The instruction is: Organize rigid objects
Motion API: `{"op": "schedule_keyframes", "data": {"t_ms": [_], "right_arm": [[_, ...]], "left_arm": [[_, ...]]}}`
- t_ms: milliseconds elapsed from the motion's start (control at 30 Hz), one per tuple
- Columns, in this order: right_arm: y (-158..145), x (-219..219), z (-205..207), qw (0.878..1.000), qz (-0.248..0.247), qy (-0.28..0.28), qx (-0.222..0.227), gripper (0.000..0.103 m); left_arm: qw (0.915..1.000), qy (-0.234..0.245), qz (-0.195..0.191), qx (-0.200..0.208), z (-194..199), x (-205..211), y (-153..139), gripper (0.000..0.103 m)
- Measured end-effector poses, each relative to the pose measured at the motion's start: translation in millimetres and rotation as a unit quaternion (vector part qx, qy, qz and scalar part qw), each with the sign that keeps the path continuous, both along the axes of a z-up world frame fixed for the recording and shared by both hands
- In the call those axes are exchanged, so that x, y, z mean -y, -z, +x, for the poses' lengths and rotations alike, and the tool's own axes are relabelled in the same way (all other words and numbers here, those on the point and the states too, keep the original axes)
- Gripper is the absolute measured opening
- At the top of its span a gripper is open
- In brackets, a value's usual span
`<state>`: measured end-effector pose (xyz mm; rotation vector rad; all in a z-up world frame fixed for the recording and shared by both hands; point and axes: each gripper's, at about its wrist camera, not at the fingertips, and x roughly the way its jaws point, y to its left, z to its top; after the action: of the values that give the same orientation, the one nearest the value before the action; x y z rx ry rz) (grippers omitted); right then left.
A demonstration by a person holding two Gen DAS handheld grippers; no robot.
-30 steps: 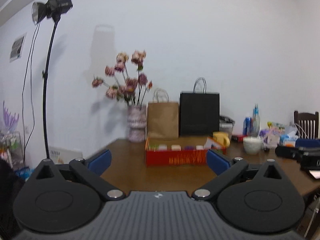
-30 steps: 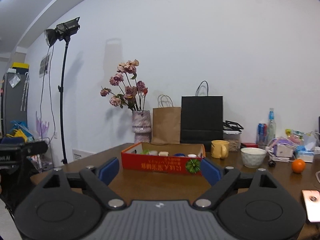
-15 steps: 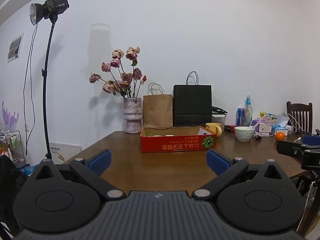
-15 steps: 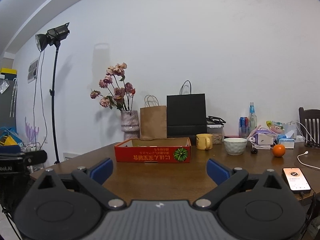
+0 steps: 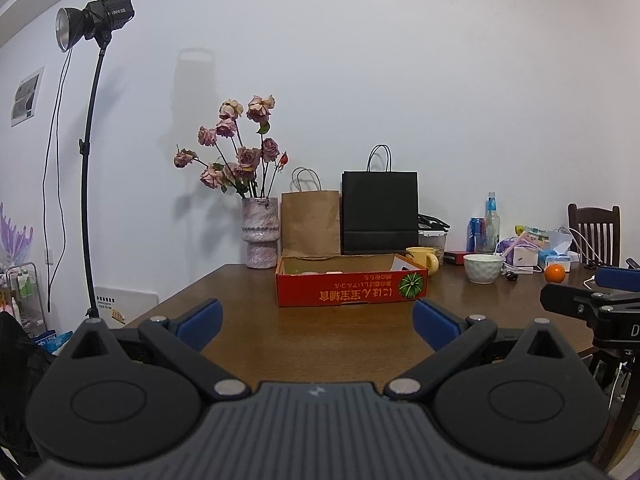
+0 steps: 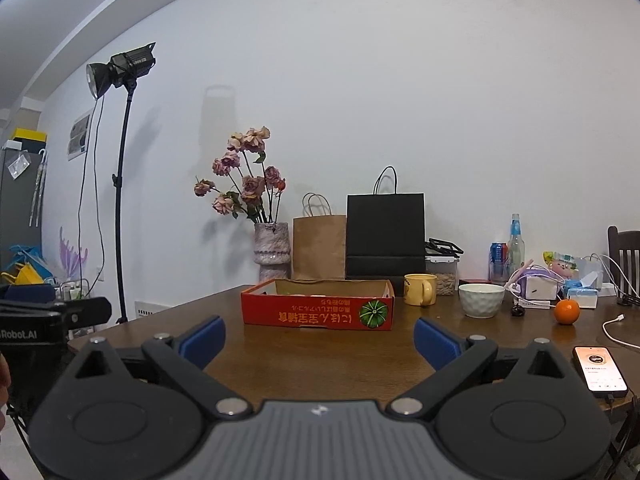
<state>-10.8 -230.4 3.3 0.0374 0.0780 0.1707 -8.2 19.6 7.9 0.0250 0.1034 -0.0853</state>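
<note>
Brown wooden table, glossy top. A red cardboard box sits near the middle; along the wall behind it stand a speckled vase of dried roses, a brown paper bag and a black paper bag. To the right lie a yellow mug, white bowl, orange, cans and a bottle, and a phone at the near edge.

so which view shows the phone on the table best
The right wrist view: the phone lies face up, screen lit, at the table's near right edge. The left wrist view does not show it.
</note>
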Motion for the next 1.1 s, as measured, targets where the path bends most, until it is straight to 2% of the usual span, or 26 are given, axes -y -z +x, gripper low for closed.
{"op": "schedule_keyframes", "data": {"t_ms": [1100], "right_arm": [[-1.4,0.4,5.1,1.000,0.000,-0.002,-0.004,0.103]], "left_arm": [[1.0000,0.000,0.002,0.003,-1.5,-1.4,-3.4,0.103]]}}
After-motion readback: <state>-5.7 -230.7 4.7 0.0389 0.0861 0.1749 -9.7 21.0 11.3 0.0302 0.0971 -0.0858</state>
